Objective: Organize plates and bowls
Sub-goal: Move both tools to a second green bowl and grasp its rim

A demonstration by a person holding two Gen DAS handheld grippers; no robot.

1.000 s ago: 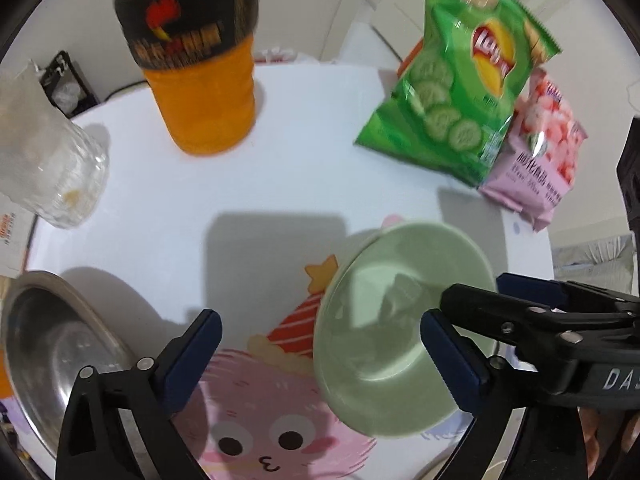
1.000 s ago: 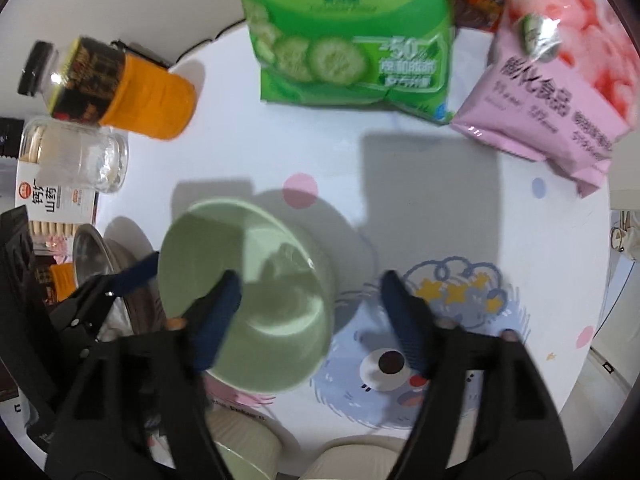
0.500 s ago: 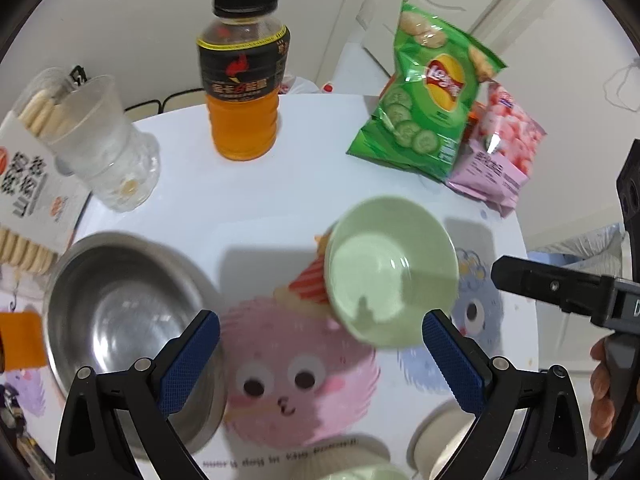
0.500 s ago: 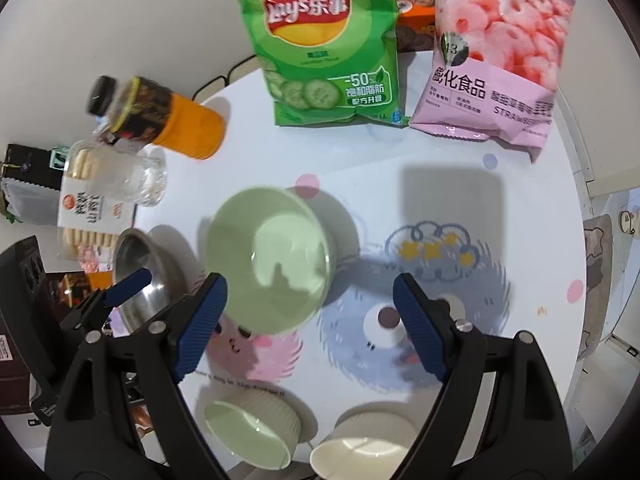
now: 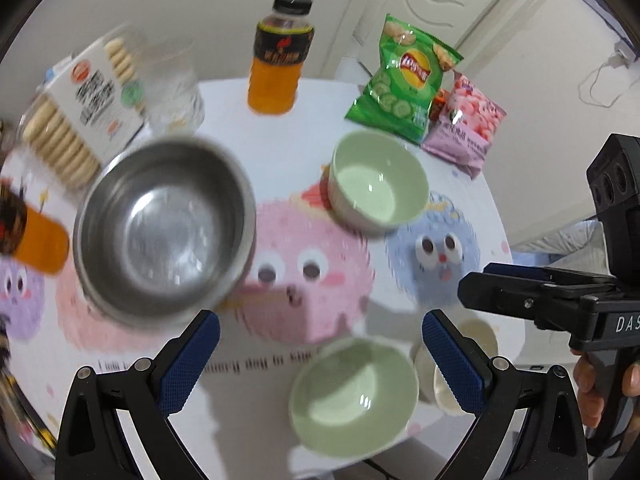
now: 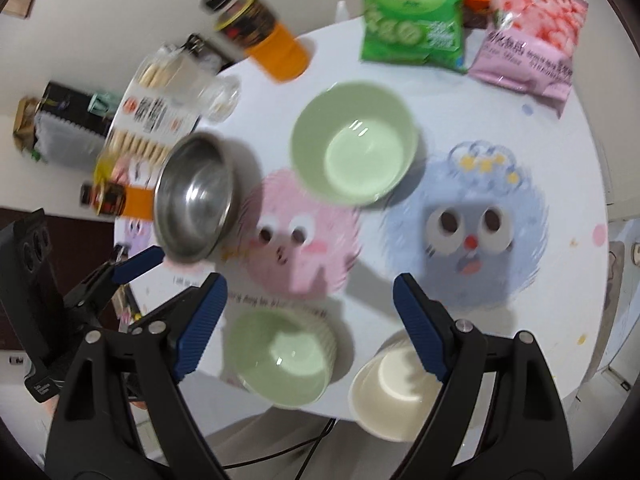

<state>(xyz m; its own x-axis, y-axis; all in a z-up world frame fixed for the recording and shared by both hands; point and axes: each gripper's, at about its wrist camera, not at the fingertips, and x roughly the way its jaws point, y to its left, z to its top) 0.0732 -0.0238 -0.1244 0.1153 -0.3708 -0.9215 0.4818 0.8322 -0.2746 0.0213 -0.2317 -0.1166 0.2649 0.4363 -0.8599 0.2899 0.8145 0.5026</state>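
Even, bright indoor light from above; soft shadows fall on the white table (image 5: 224,100), and small glare spots mark the far green bowl (image 6: 354,148). Motion blur smears both views, worst on the steel bowl (image 5: 164,228). Fisheye distortion curves the edges into dark corners.

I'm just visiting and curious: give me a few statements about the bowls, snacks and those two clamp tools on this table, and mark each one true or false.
1. The steel bowl is empty. True.
2. The left gripper clamps a green bowl. False: its jaws stand open, holding nothing.
3. Two green bowls sit on the table. True: a smooth one and a ribbed one.
4. The cream bowl is stacked inside the steel bowl. False: it stands alone at the table's near edge.
5. The right gripper holds the green chip bag. False: it is open and empty.
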